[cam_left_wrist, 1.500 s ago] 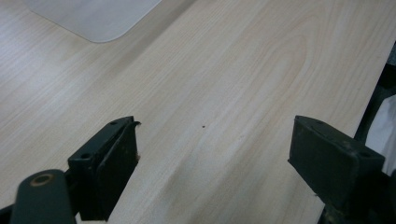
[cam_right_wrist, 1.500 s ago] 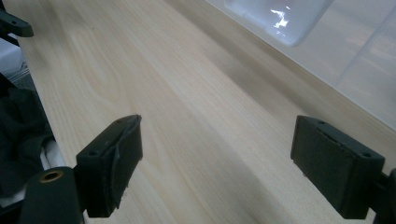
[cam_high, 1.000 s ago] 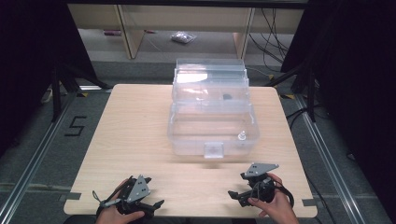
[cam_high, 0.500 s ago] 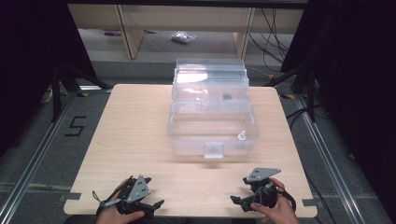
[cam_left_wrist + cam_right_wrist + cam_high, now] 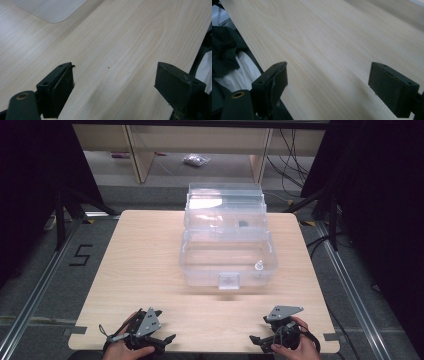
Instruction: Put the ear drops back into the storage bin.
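Note:
A clear plastic box [image 5: 227, 262] with a stepped, open lid stands at the middle back of the wooden table [image 5: 140, 270]. A small white piece [image 5: 259, 266] sits in its lower tray and a dark piece [image 5: 243, 224] in the upper tier. My left gripper [image 5: 162, 339] rests at the table's near left edge, held by a hand, its jaws wide apart over bare wood [image 5: 115, 57]. My right gripper [image 5: 257, 340] lies at the near right edge, also open, with nothing between its fingers [image 5: 270, 85].
The box's corner [image 5: 50, 10] shows at the top of the left gripper view. Past the table's far edge are shelf legs, cables and a small bag [image 5: 192, 160] on the floor. Dark cloth and white fabric [image 5: 234, 67] lie beside the table edge.
The right gripper has slid a little toward the near edge of the table. The left gripper has stayed where it was.

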{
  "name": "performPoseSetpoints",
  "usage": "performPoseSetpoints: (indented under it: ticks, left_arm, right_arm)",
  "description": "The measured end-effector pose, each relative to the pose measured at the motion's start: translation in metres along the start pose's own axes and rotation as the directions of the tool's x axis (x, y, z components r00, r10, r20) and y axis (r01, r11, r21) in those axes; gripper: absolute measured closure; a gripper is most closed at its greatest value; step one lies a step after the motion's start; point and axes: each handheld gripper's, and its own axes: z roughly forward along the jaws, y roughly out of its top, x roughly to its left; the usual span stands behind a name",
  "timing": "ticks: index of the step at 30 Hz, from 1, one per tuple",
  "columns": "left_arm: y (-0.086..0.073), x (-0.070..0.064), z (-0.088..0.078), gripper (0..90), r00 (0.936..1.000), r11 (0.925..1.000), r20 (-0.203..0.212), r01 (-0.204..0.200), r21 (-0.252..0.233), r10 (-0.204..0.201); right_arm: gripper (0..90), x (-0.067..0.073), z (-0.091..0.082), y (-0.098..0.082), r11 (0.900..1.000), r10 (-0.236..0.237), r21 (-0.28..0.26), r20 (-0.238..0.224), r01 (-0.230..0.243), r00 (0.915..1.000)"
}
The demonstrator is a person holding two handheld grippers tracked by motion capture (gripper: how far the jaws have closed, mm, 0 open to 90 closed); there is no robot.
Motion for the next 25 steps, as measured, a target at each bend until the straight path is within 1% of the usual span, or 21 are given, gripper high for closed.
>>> performPoseSetpoints:
  ticks: [1,4,5,6,7,8,9,10,11,12,13,14,15,16,17,18,19,22,23,24,25]
  left_arm:
    - [0.0002,0.0002,-0.0002,15.0,1.0000,1.0000,0.003,0.003,-0.002,-0.003]
    - [0.0000,-0.0002,-0.0008,15.0,1.0000,1.0000,0.006,0.002,0.000,-0.002]
    - [0.0000,-0.0001,-0.0008,15.0,1.0000,1.0000,0.006,0.003,0.000,-0.003]
    - [0.0002,0.0001,-0.0007,15.0,1.0000,1.0000,0.005,0.004,-0.001,-0.004]
    - [0.0002,0.0000,-0.0007,15.0,1.0000,1.0000,0.005,0.006,-0.002,-0.006]
    - [0.0000,-0.0002,-0.0007,15.0,1.0000,1.0000,0.005,0.004,-0.001,-0.004]
    - [-0.0002,-0.0006,0.0004,15.0,0.9999,1.0000,0.007,0.008,-0.005,-0.008]
    - [-0.0001,-0.0001,0.0002,15.0,1.0000,1.0000,0.003,0.001,0.001,-0.001]
    - [-0.0002,-0.0007,0.0005,15.0,0.9999,0.9999,0.000,0.016,-0.001,-0.016]
    - [0.0002,0.0004,0.0003,15.0,1.0000,1.0000,0.001,0.002,0.000,-0.002]
    - [-0.0003,-0.0006,0.0005,15.0,0.9999,0.9999,-0.002,0.014,0.004,-0.014]
    - [-0.0003,-0.0008,0.0004,15.0,0.9999,0.9999,0.002,0.010,0.002,-0.010]
    - [-0.0003,-0.0009,0.0004,15.0,0.9999,0.9999,0.003,0.013,0.001,-0.013]
    - [-0.0003,-0.0007,0.0004,15.0,0.9999,0.9999,0.004,0.016,0.002,-0.016]
    - [-0.0001,-0.0004,0.0006,15.0,0.9999,0.9999,-0.003,0.012,0.002,-0.012]
    - [-0.0001,-0.0004,0.0005,15.0,0.9999,0.9999,-0.002,0.011,0.004,-0.011]
    - [-0.0004,-0.0008,0.0008,15.0,0.9999,0.9999,-0.001,0.013,0.003,-0.013]
    - [-0.0001,-0.0005,0.0009,15.0,0.9999,0.9999,-0.003,0.013,0.002,-0.013]
    - [-0.0001,-0.0004,0.0007,15.0,0.9999,0.9999,-0.003,0.012,0.002,-0.012]
    - [-0.0002,-0.0009,0.0007,15.0,0.9998,0.9998,0.000,0.017,0.000,-0.017]
    - [-0.0002,-0.0009,0.0007,15.0,0.9998,0.9998,0.000,0.017,0.000,-0.017]
  right_arm:
    - [16.6,-0.0008,0.0010,-0.0011,1.000,-0.008,-0.016,0.010,0.008,0.9999]
    - [16.6,0.0002,-0.0001,-0.0030,1.000,-0.007,0.001,0.013,0.007,0.9999]
    - [16.6,-0.0009,0.0016,-0.0046,1.000,-0.023,-0.012,0.029,0.023,0.9993]
    - [16.7,-0.0003,0.0008,-0.0049,1.000,-0.015,-0.010,0.024,0.016,0.9996]
    - [16.6,0.0000,-0.0004,-0.0050,1.000,-0.017,0.005,0.011,0.017,0.9998]
    - [16.6,-0.0002,0.0002,-0.0063,1.000,-0.021,0.004,0.024,0.021,0.9995]
    - [16.7,0.0028,0.0005,-0.0070,1.000,-0.001,0.000,0.010,0.001,0.9999]
    - [16.7,0.0027,-0.0009,-0.0072,1.000,-0.008,0.019,0.008,0.008,0.9999]
    - [16.7,0.0010,0.0006,-0.0081,0.999,-0.048,0.001,0.021,0.048,0.9987]
    - [16.7,0.0030,0.0011,-0.0090,0.999,-0.032,-0.008,0.015,0.032,0.9994]
    - [16.6,0.0049,-0.0008,-0.0087,1.000,-0.008,0.019,-0.001,0.008,1.0000]
    - [16.7,0.0035,0.0020,-0.0099,0.999,-0.037,-0.008,0.026,0.037,0.9990]
    - [16.7,0.0061,0.0017,-0.0103,1.000,-0.019,0.004,0.015,0.019,0.9997]
    - [16.6,0.0071,-0.0002,-0.0097,1.000,-0.006,0.029,0.001,0.006,1.0000]
    - [16.7,0.0056,0.0011,-0.0104,0.999,-0.046,0.025,0.013,0.046,0.9988]
    - [16.7,0.0086,0.0020,-0.0107,1.000,-0.008,0.022,0.002,0.008,1.0000]
    - [16.7,0.0084,0.0014,-0.0103,0.999,-0.011,0.033,0.000,0.011,0.9999]
    - [16.7,0.0086,0.0014,-0.0101,0.999,-0.010,0.039,0.002,0.010,0.9999]
    - [16.7,0.0072,0.0024,-0.0105,0.999,-0.029,0.033,0.008,0.029,0.9995]
    - [16.7,0.0073,0.0036,-0.0108,0.999,-0.026,0.021,0.014,0.025,0.9996]
    - [16.7,0.0059,0.0043,-0.0106,0.999,-0.040,0.008,0.027,0.040,0.9988]
